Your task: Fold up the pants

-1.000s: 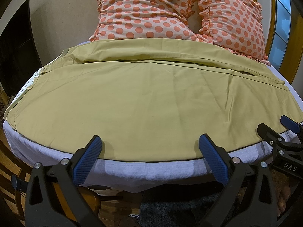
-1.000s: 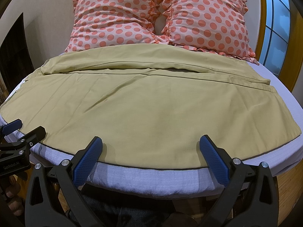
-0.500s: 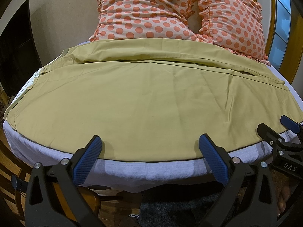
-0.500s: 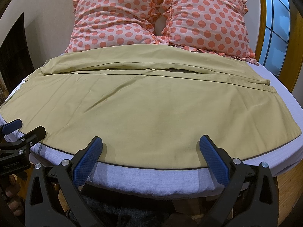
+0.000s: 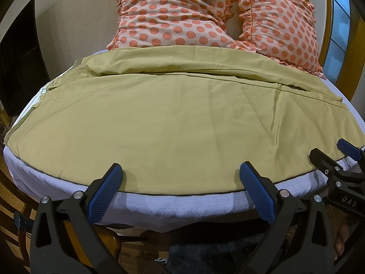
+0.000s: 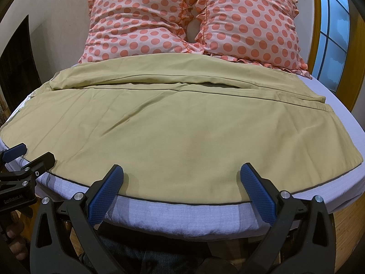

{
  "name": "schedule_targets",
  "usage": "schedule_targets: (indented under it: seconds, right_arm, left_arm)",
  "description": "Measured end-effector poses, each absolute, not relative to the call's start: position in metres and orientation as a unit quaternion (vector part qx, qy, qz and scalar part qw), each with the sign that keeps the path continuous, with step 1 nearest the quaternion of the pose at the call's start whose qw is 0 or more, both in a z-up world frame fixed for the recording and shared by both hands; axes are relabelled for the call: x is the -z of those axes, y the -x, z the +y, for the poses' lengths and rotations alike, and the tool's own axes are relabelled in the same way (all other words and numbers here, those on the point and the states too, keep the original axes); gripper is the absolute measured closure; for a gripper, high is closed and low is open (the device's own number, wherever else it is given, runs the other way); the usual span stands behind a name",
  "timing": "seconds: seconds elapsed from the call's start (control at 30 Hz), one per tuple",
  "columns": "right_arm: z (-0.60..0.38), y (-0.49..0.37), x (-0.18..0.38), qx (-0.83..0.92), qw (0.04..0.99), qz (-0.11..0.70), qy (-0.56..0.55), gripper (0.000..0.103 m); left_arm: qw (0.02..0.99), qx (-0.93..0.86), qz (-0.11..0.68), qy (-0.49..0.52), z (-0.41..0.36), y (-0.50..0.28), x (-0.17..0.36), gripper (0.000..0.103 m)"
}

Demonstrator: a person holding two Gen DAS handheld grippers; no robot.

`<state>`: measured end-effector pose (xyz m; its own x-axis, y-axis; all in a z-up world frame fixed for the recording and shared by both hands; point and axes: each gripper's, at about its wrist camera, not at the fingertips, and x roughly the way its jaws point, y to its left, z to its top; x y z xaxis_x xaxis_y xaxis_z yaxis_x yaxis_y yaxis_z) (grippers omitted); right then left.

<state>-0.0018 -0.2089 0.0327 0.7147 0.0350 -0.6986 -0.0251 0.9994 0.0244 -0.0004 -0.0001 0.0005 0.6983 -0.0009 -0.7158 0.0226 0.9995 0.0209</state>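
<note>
Olive pants (image 5: 182,118) lie spread flat across the bed (image 5: 182,207), the near edge just ahead of both tools and the far edge by 2 spotted pillows (image 6: 194,20). Left gripper (image 5: 180,182) and right gripper (image 6: 181,182) hover with jaws wide apart, holding nothing. Judged best practice — pinch the near edge at 2 well-separated points, then carry it evenly to the far edge.

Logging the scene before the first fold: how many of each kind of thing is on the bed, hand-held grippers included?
Pants: 1
Pillows: 2
Hand-held grippers, left and right, both open: 2
Total: 5
</note>
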Motion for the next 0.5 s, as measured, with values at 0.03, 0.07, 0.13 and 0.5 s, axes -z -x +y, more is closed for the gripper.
schedule_targets:
  seconds: [0.03,0.07,0.13,0.5]
  right_arm:
    - [-0.209,0.002,-0.033,-0.016,0.926,0.377,-0.006,0.001]
    - [-0.209,0.002,-0.034,-0.017,0.926,0.376,-0.006,0.001]
    - [-0.211,0.0,-0.033,-0.027,0.926,0.375,-0.003,0.001]
    - [-0.405,-0.138,-0.11,0.166,0.884,0.391,-0.195,0.021]
  left_arm:
    - [0.921,0.008,0.388,-0.015,0.0,0.0,0.0,0.002]
    - [0.922,0.009,0.386,-0.016,0.0,0.001,0.0,0.002]
    - [0.926,0.015,0.376,-0.02,0.001,0.001,0.0,0.002]
    - [0.951,0.01,0.307,-0.023,0.013,-0.01,-0.048,0.002]
